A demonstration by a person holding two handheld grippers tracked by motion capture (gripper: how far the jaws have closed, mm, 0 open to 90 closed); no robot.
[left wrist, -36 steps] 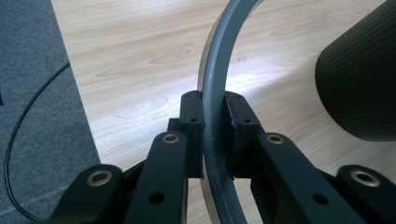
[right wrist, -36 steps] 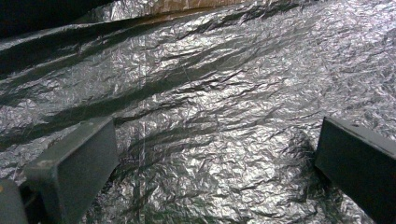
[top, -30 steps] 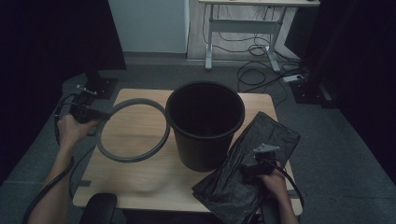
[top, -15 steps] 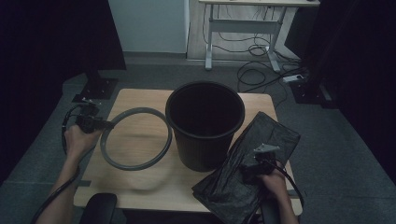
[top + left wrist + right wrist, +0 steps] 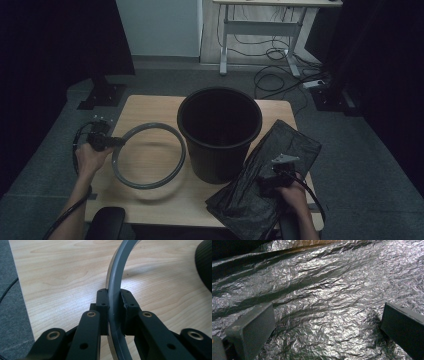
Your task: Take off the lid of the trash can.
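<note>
the left hand-held gripper (image 5: 111,141) is clamped on the near-left arc of a grey plastic ring (image 5: 148,155), the kind of retaining hoop that sits on a bin rim. the ring hangs tilted just above the wooden bench (image 5: 150,107), left of the black waste bin (image 5: 220,132) and close beside it, not touching it as far as can be told. the step in hand looks like setting the ring aside so the bin can be lined. the right hand-held gripper (image 5: 272,179) rests over the black bin bag (image 5: 280,150) that lies crumpled on the bench's right side against the bin, with its jaws standing well apart and nothing pinched between them.

next, i'd judge, the ring needs laying flat on the bench and letting go, then the right hand has to pinch a fold of the bag.

the left gripper view shows the pads (image 5: 102,302) pressing both faces of the ring (image 5: 115,285), which the high view is too small to confirm. the right gripper view shows the bag's (image 5: 324,302) wrinkled film between the open jaws, while the high view gives the layout of bin, ring and bag.
</note>
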